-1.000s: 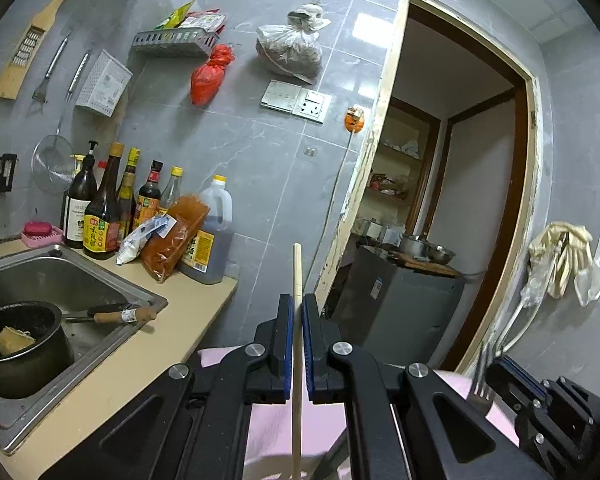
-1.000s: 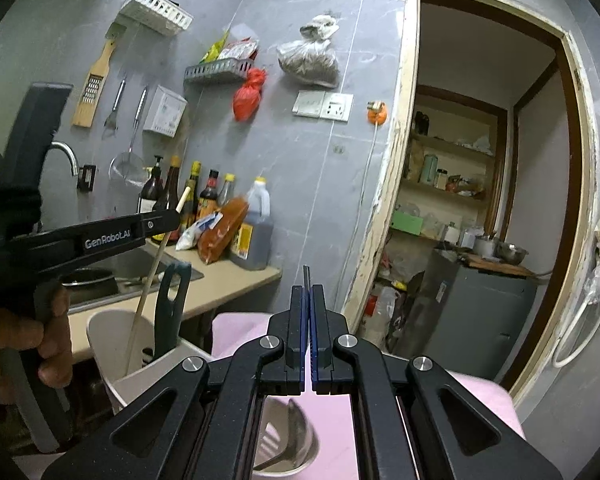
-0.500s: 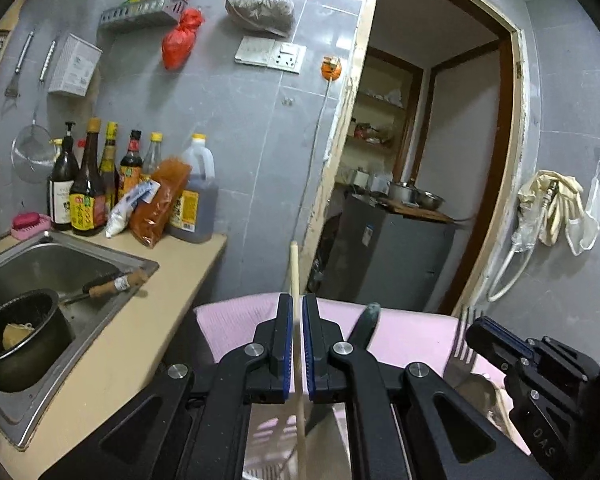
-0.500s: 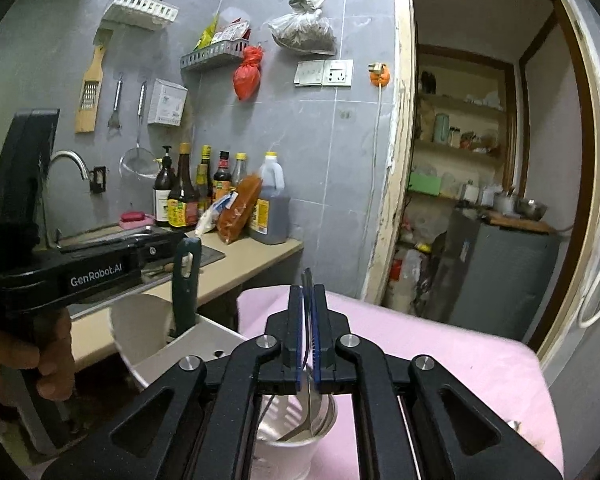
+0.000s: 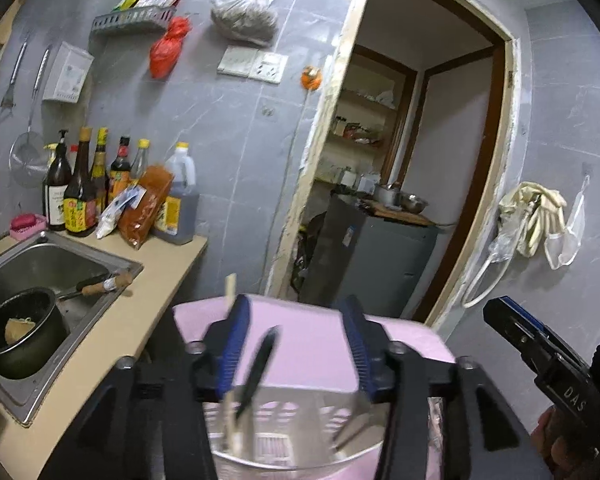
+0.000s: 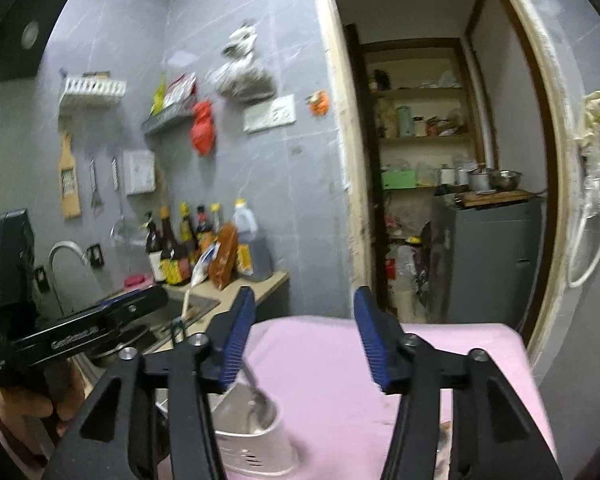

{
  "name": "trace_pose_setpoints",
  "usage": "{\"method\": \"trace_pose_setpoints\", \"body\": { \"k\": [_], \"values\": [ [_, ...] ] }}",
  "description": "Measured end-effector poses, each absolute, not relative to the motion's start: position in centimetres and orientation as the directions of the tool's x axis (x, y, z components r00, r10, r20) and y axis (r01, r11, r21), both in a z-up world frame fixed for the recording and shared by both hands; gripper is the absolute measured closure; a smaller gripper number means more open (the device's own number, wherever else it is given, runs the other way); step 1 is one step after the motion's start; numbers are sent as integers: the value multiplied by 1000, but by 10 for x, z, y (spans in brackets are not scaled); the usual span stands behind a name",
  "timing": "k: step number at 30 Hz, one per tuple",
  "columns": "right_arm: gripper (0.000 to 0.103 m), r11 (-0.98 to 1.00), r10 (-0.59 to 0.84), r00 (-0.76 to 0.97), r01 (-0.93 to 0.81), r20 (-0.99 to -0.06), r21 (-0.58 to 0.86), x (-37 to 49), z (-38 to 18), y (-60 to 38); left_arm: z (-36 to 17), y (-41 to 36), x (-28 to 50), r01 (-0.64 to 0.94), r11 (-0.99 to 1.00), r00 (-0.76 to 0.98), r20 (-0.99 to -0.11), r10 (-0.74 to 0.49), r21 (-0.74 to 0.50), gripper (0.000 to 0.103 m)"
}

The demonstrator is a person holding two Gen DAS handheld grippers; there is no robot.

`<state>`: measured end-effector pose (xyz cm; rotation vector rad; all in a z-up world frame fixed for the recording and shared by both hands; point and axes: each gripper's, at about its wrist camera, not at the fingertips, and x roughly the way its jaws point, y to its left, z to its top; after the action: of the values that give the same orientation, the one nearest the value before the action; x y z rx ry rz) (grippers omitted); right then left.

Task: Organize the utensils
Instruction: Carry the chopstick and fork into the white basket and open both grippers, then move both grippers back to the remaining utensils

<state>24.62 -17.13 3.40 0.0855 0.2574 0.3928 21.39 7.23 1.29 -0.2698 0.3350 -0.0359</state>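
Left gripper [image 5: 296, 344] opening up, blue pads wide apart, nothing pinched between them. Sitting right under it: a white slotted utensil holder [image 5: 296, 440] on the pink-covered bench [image 5: 312, 356]. Standing in the holder: a wooden chopstick [image 5: 231, 360] leaning to the left side, just beside the left pad, and a dark-handled utensil [image 5: 258, 368] tilted next to it. Looks like a metal utensil [image 5: 352, 424] leaning on the right side of the holder too, but too blurry to call.

Right gripper [image 6: 302, 340] also opening, pads spread, nothing between them. Below it, same holder with a metal spoon-ish thing [image 6: 256, 396] resting inside, handle tilted up to the left. Hard to tell exactly what kind.

Off to the left: beige counter [image 5: 112, 344] with a steel sink [image 5: 60, 264], black pot [image 5: 20, 336] sitting in it, row of sauce bottles [image 5: 88, 188] against the grey tiled wall. Open doorway [image 5: 420, 160] straight ahead. Person's hand [image 6: 32, 396] on the left gripper's handle visible from the right camera.
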Motion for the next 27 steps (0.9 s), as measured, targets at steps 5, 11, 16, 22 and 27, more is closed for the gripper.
{"method": "trace_pose_setpoints", "body": {
  "k": [5, 11, 16, 22, 27],
  "values": [
    [30, 945, 323, 927, -305, -191, 118, 240, 50, -217, 33, 36, 211, 15, 968, 954, -287, -90, -252, 24],
    [13, 966, 256, 951, -246, -176, 74, 234, 55, -263, 44, -18, 207, 39, 982, 970, -229, -81, -182, 4],
    [1, 977, 215, 959, -210, -186, 44, 234, 47, -296, 37, -61, 209, 58, 990, 972, -221, -86, -129, 0],
    [1, 982, 190, 954, -190, -232, 25, 237, 27, -329, 17, -100, 215, 63, 994, 963, -255, -83, -86, 0],
    [1, 983, 184, 940, -182, -286, 34, 248, 3, -352, -2, -124, 226, 67, 996, 952, -296, -82, -60, 0]
  ]
}}
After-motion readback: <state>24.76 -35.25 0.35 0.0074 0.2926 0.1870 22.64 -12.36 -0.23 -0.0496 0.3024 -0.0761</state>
